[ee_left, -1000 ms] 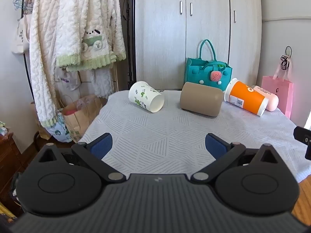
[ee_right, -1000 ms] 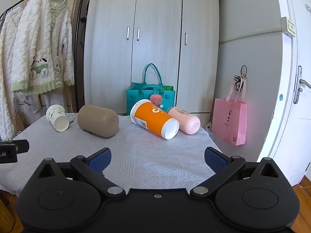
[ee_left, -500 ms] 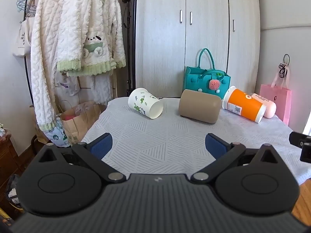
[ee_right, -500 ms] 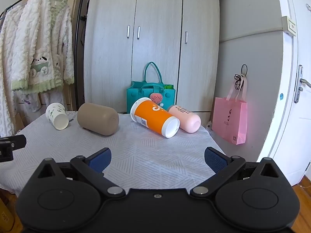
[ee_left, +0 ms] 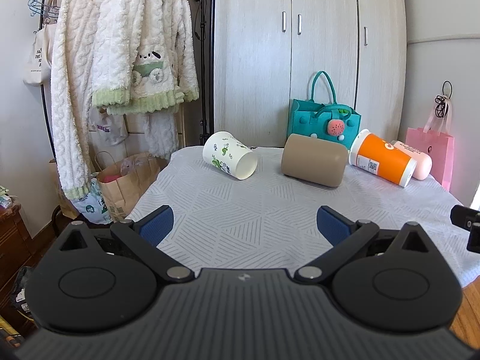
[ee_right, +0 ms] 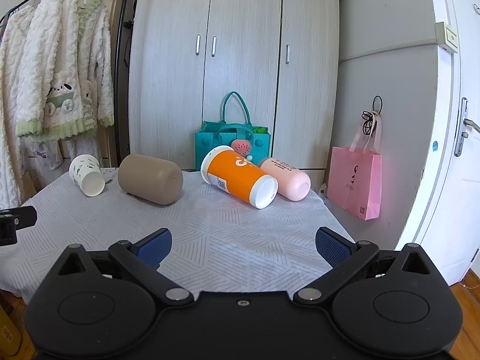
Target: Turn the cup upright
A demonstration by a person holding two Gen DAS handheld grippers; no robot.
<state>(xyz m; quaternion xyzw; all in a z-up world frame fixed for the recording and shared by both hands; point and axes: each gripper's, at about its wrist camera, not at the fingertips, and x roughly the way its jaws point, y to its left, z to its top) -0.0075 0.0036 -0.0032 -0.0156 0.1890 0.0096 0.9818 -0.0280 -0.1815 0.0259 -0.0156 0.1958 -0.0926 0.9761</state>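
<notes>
Several cups lie on their sides at the far end of the table: a white paper cup with green prints (ee_left: 229, 155) (ee_right: 87, 175), a tan cup (ee_left: 313, 160) (ee_right: 150, 178), an orange cup with white rims (ee_left: 382, 158) (ee_right: 238, 177) and a pink bottle (ee_left: 415, 160) (ee_right: 286, 175). My left gripper (ee_left: 244, 225) is open and empty over the near table. My right gripper (ee_right: 243, 247) is open and empty, well short of the orange cup.
The table has a grey patterned cloth (ee_left: 255, 210) (ee_right: 225, 234). A teal felt bag (ee_left: 324, 120) stands behind the cups before a wardrobe. Fluffy robes on a rack (ee_left: 120, 60) and paper bags (ee_left: 126, 177) are at the left. A pink bag (ee_right: 355, 183) hangs at the right.
Both grippers have drawn back and risen slightly, so the cups look a little farther and lower. The cups have not moved. Both grippers stay open.
</notes>
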